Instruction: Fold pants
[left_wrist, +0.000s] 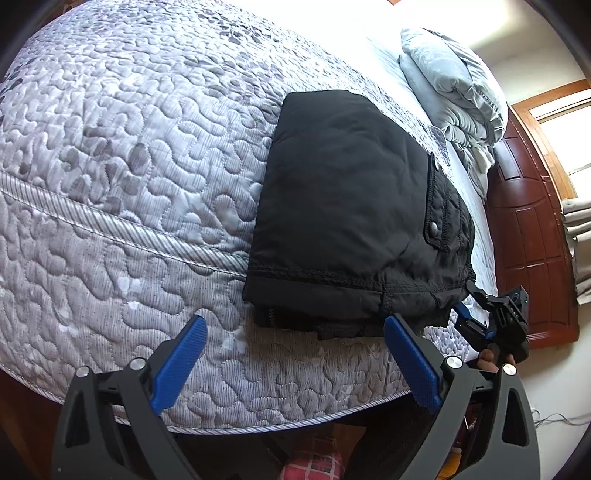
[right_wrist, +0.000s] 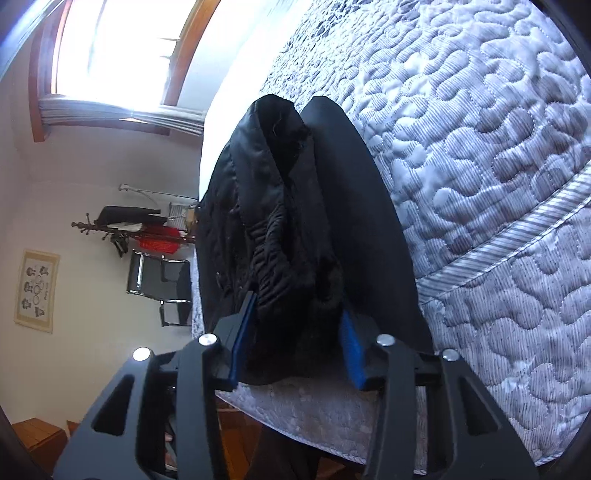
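Note:
Black padded pants (left_wrist: 347, 210) lie folded in a compact stack on the quilted grey mattress (left_wrist: 129, 147), near its front edge. My left gripper (left_wrist: 295, 350) is open and empty, just in front of the stack's near edge. My right gripper (right_wrist: 295, 332) has its blue pads on either side of the thick waistband end of the pants (right_wrist: 288, 229), pinching the bundle. In the left wrist view the right gripper (left_wrist: 476, 306) shows at the stack's right corner, touching the cloth.
Folded grey bedding (left_wrist: 454, 88) lies at the head of the bed, against a reddish wooden headboard (left_wrist: 528, 221). A coat stand (right_wrist: 140, 225), a black chair (right_wrist: 162, 280) and a window (right_wrist: 122, 51) stand beyond the bed. Wooden floor lies below the mattress edge.

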